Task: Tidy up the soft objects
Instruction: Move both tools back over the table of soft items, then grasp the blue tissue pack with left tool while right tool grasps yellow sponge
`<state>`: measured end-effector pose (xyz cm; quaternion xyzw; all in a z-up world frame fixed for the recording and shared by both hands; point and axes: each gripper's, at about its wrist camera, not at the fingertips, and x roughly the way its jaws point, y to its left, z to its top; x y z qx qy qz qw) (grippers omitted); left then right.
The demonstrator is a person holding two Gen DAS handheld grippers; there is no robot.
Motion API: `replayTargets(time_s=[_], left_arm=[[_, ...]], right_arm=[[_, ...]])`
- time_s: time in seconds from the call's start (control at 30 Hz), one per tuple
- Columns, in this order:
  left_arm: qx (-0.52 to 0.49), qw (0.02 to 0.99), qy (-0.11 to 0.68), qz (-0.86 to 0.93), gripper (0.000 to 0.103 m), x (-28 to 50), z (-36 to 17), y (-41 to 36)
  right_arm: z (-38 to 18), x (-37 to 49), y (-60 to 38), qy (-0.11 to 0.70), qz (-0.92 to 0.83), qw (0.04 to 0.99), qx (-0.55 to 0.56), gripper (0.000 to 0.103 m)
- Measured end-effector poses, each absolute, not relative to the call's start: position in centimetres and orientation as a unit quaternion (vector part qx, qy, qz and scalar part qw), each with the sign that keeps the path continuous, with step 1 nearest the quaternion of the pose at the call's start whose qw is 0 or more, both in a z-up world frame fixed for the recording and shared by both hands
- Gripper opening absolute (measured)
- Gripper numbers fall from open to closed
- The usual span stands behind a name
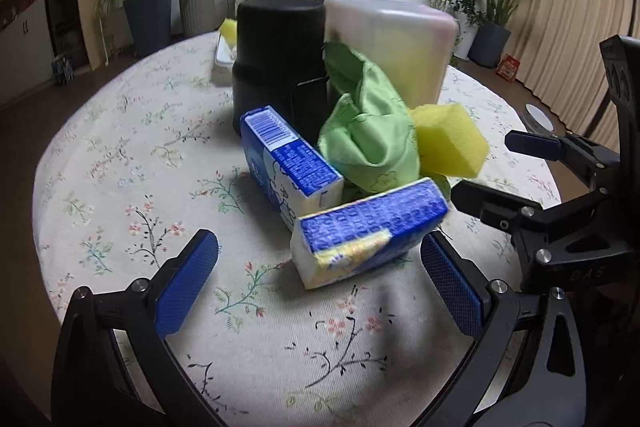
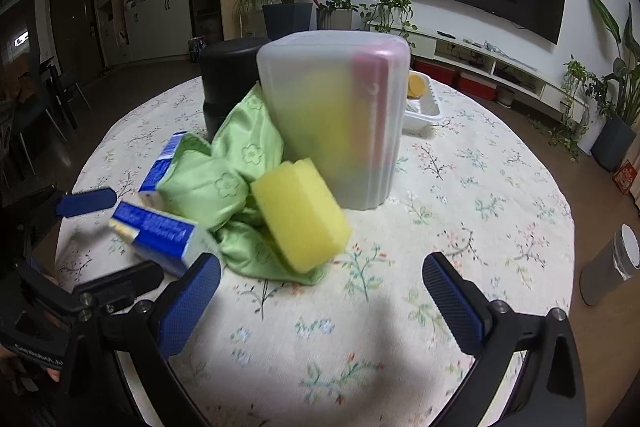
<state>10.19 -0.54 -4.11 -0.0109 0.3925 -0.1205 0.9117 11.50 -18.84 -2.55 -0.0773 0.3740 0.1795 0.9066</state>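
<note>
Judging from the loose heap, the sorting has hardly begun. Beyond the left gripper [image 1: 319, 285], whose fingers stand wide apart and hold nothing, one blue tissue pack [image 1: 290, 157] leans left of centre and a second tissue pack [image 1: 368, 231] lies just ahead of the fingertips. Behind them the green cloth [image 1: 368, 143] sits crumpled. Ahead of the right gripper [image 2: 322, 301], equally spread and empty, the yellow sponge [image 2: 300, 213] rests on the cloth before a translucent container [image 2: 332, 115].

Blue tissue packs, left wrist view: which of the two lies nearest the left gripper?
The blue tissue pack with the yellow end, lying just ahead of the open left gripper. The other blue pack, showing a barcode, sits farther back beside the black cylindrical container.
</note>
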Motion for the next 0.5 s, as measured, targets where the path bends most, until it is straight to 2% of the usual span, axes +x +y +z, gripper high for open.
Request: replayTargets(time_s=[0.33, 0.4, 0.43, 0.47, 0.5], left_arm=[[-0.036, 0.905, 0.404, -0.124, 0.102, 11.4, -4.8, -0.6], [-0.038, 0.906, 0.401, -0.132, 0.101, 11.3, -4.8, -0.8], [-0.039, 0.905, 0.399, -0.14, 0.093, 11.2, -4.8, -0.9], [-0.041, 0.903, 0.399, -0.153, 0.08, 11.2, -4.8, -1.1], [-0.043, 0.901, 0.399, -0.163, 0.073, 11.1, -4.8, -1.2]], right_arm=[[-3.4, 13.9, -18.0, 0.384, 0.19, 0.9, -0.078, 0.101], [-3.6, 14.3, -18.1, 0.389, 0.188, 0.898, -0.076, 0.088], [-3.7, 14.4, -18.1, 0.391, 0.187, 0.898, -0.076, 0.083], [-3.9, 14.5, -18.2, 0.394, 0.186, 0.897, -0.075, 0.074], [-4.0, 14.6, -18.3, 0.397, 0.187, 0.896, -0.074, 0.065]])
